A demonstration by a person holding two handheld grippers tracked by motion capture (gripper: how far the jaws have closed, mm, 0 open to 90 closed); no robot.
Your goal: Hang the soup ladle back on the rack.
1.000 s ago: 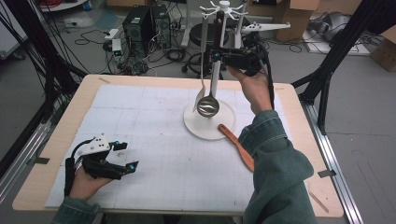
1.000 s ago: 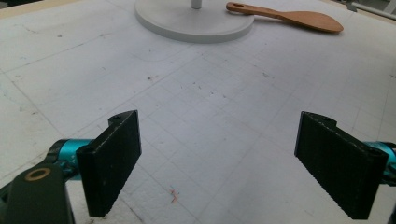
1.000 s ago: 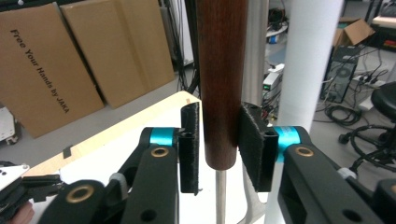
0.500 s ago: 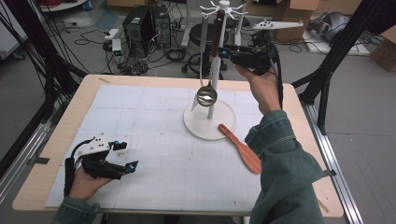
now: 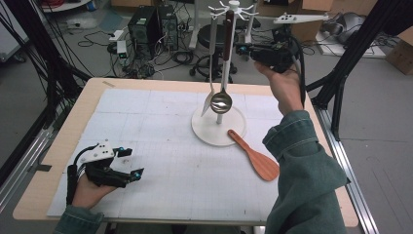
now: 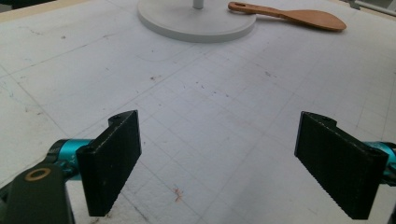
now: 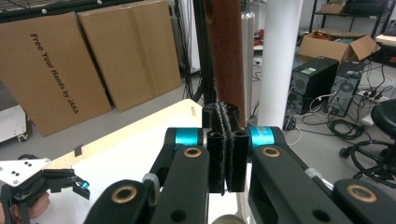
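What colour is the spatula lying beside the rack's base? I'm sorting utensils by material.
Orange-brown, like wood. The spatula shows best in the left gripper view.

A wooden rice paddle [image 5: 255,157] lies on the table [image 5: 87,105]. Beyond the table, computer towers [image 5: 151,24] stand near cardboard boxes [image 7: 93,60].

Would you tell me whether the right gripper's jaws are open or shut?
Shut: the right gripper has just closed; its pads meet with nothing between them.

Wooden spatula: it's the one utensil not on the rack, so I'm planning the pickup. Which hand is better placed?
Right, probably. The spatula lies beside the right forearm; the left gripper rests open across the mat. The right gripper, up by the rack, just shut empty.
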